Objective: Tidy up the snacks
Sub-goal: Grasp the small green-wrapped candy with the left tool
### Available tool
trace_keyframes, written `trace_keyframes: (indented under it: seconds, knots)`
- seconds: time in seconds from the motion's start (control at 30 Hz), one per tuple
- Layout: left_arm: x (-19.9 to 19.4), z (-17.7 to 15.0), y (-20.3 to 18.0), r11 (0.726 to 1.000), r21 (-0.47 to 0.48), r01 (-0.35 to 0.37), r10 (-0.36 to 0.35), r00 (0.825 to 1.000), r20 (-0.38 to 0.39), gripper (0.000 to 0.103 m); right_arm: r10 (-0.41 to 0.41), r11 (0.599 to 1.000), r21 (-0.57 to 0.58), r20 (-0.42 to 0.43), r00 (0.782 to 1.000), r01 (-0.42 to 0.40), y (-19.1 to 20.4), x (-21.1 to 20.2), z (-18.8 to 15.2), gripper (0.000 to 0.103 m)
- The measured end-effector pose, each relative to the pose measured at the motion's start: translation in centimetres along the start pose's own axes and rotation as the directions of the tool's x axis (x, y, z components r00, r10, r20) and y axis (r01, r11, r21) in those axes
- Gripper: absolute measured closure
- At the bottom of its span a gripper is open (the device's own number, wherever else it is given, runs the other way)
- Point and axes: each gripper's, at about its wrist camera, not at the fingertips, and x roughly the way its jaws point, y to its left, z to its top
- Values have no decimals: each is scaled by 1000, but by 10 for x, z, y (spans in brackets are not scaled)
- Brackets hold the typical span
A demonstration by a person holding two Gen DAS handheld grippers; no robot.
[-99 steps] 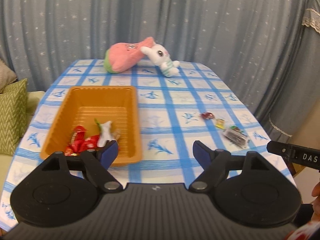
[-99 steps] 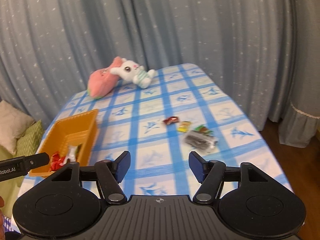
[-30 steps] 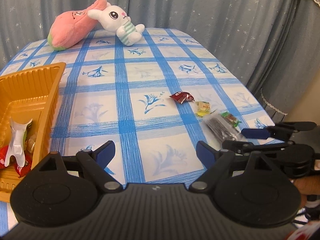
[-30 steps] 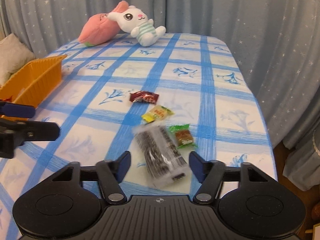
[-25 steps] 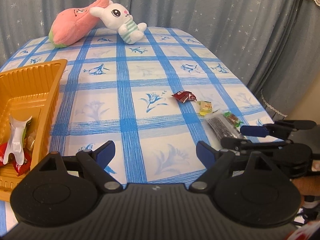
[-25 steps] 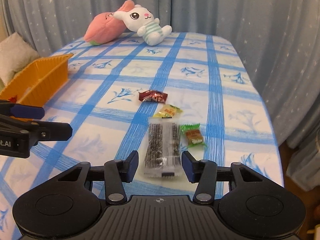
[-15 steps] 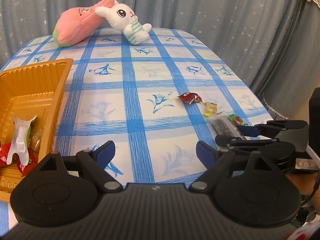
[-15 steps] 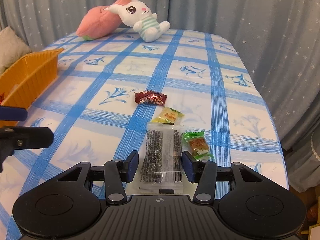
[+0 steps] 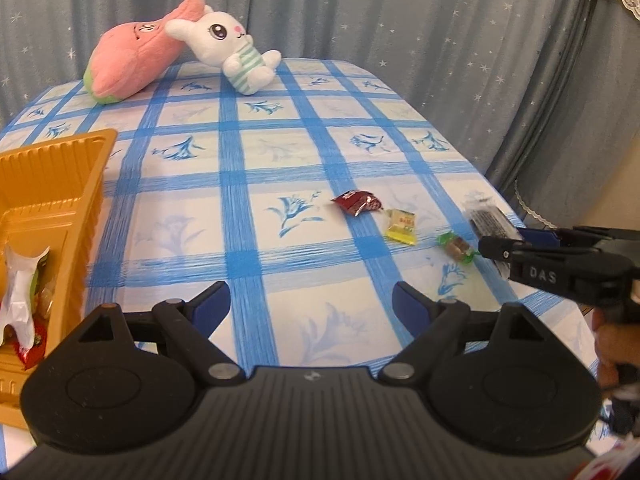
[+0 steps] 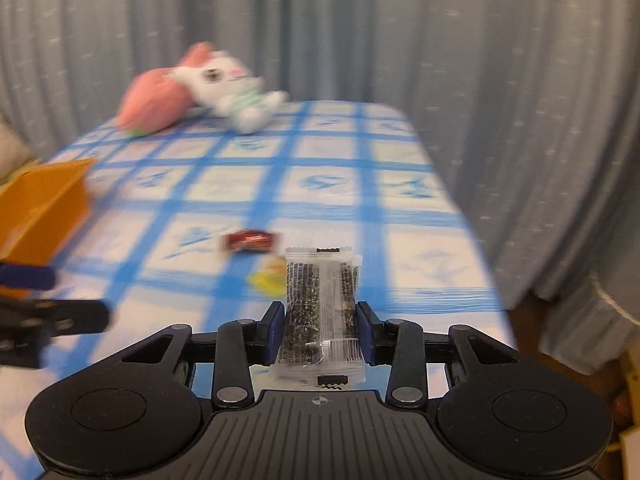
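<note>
Whereas a second ago the clear seaweed packet [image 10: 322,312] lay flat on the checked tablecloth [image 9: 256,184] just ahead of spread blue pads, it now stands lifted between the pads of the right gripper [image 10: 322,330], whose jaws are closing on its two long edges. In the left wrist view the packet [image 9: 486,218] has risen off the cloth and pokes out past the right gripper [image 9: 516,240] at the table's right edge. The left gripper [image 9: 310,304] is spread wide as before, with nothing between its jaws, hovering over the cloth beside the orange tray [image 9: 52,184].

Measured from the packet, the yellow candy [image 10: 268,278] sits just behind its left side, the dark red candy [image 10: 250,241] a little farther back, and the green candy [image 9: 458,245] lies on the cloth close below it.

The packet is a crinkly transparent sleeve with serrated ends and a dark speckled filling. The tray is ribbed, glossy plastic holding red and white wrappers [image 9: 20,312]. The cloth shows blue stripes and printed flowers; two soft plush toys, a pink one [image 9: 128,66] and a white rabbit [image 9: 228,50], lean together at its far end.
</note>
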Motion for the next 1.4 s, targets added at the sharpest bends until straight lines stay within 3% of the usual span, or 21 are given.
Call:
trace_keyframes:
  seconds: [0.1, 0.2, 0.3, 0.43, 0.53, 0.63, 0.8, 0.97, 1.23, 1.4]
  knots:
    - [3, 1, -1, 1000, 4, 1, -1, 1000, 1, 17, -43, 999, 3, -52, 998, 43, -17, 18, 0, 65]
    - [7, 1, 1, 1000, 11, -3, 3, 1000, -4, 17, -28, 999, -17, -84, 996, 27, -18, 29, -4, 65]
    - [11, -1, 4, 1000, 15, -10, 10, 1000, -8, 17, 83, 996, -39, -76, 994, -86, -6, 26, -8, 65]
    - [19, -3, 5, 1000, 28, -3, 3, 1000, -11, 17, 236, 969, -54, -79, 969, -241, 13, 22, -13, 65]
    - [27, -2, 1, 999, 47, 25, -24, 1000, -6, 18, 200, 980, -13, -58, 978, -201, 9, 21, -12, 65]
    - [39, 1, -6, 998, 33, 58, -57, 998, -11, 29, 148, 989, 32, -38, 988, -147, -3, 18, -9, 65]
    - [54, 3, -27, 995, 25, 99, -100, 995, 20, 64, 92, 994, 67, -22, 995, -91, -16, 16, -10, 65]
    - [69, -1, -46, 993, 30, 114, -115, 993, 21, 67, 67, 992, 112, -14, 998, -65, -27, 15, -11, 65]
    - [80, -2, -55, 999, 34, 42, -44, 998, 46, 82, 64, 991, 116, -12, 998, -62, -26, 14, -12, 65]
    - [78, -1, -56, 996, 85, 21, -24, 999, 42, 85, 69, 991, 115, -15, 998, -66, -23, 13, -12, 65]
